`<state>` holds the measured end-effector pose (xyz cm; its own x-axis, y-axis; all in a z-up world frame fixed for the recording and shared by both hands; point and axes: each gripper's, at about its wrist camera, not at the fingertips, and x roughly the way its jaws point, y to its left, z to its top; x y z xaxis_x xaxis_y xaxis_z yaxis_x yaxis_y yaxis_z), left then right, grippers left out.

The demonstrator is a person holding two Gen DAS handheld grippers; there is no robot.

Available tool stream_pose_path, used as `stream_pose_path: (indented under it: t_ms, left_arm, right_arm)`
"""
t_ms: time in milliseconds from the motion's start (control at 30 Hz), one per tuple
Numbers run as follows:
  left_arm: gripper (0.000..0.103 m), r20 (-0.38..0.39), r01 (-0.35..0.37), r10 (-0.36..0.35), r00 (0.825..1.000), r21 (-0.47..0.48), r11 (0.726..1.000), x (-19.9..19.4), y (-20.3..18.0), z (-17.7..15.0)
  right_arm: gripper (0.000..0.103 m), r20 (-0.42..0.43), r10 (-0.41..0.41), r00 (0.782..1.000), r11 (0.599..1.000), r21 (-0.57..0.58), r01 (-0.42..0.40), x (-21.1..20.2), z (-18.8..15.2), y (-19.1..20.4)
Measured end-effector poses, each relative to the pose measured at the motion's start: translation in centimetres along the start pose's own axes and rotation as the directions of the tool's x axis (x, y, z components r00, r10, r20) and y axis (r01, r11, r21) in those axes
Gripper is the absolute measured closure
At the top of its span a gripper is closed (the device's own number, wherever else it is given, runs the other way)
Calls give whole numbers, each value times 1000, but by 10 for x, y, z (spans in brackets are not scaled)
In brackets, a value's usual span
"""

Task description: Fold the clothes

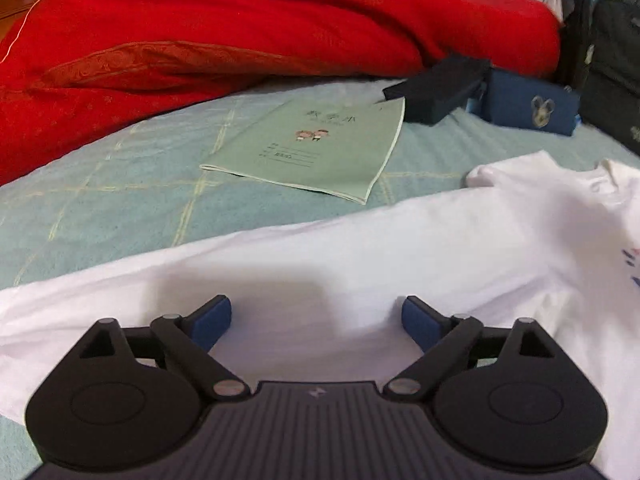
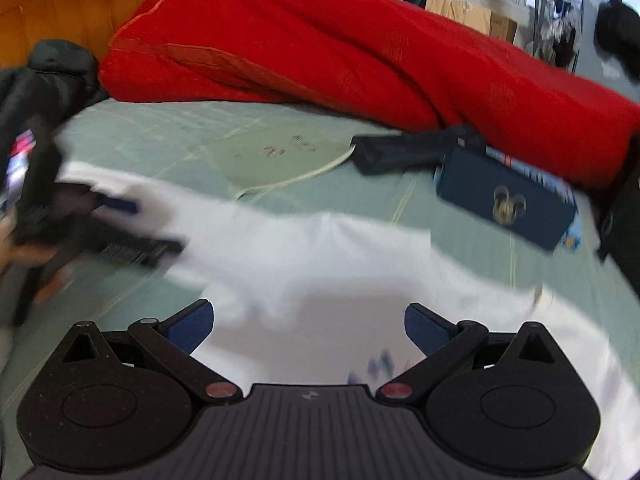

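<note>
A white T-shirt (image 1: 400,248) with a small blue print lies spread on the pale green bedsheet (image 1: 100,200). My left gripper (image 1: 316,320) hovers low over the shirt, open, nothing between its blue pads. In the right wrist view the same shirt (image 2: 304,256) stretches across the bed, blurred. My right gripper (image 2: 308,326) is open above the shirt, its blue print just under the right finger. The left gripper (image 2: 120,216) shows at the left of that view, held by a hand, resting over the shirt's left end.
A big red quilt (image 1: 240,28) is heaped along the far side. A green notebook (image 1: 316,148), a dark flat case (image 1: 440,88) and a blue box (image 1: 528,104) lie beyond the shirt. A black bag (image 1: 608,52) stands at far right. A wooden headboard (image 2: 48,12) is at the left.
</note>
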<state>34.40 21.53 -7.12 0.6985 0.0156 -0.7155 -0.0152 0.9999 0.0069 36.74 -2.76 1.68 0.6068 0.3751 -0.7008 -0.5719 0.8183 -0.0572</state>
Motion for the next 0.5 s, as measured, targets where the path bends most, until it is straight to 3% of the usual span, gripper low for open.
stream_pose_path:
  t_ms: [267, 367, 500]
  left_arm:
    - [10, 5, -19, 19, 1000, -64, 998, -2, 15, 0]
    - [10, 11, -25, 25, 1000, -48, 999, -3, 11, 0]
    - [10, 8, -24, 25, 1000, -56, 998, -2, 12, 1]
  right_arm:
    - [0, -6, -73, 997, 997, 4, 73, 99, 71, -5]
    - [0, -42, -108, 993, 994, -24, 107, 124, 74, -2]
    - [0, -57, -87, 995, 994, -72, 83, 131, 57, 6]
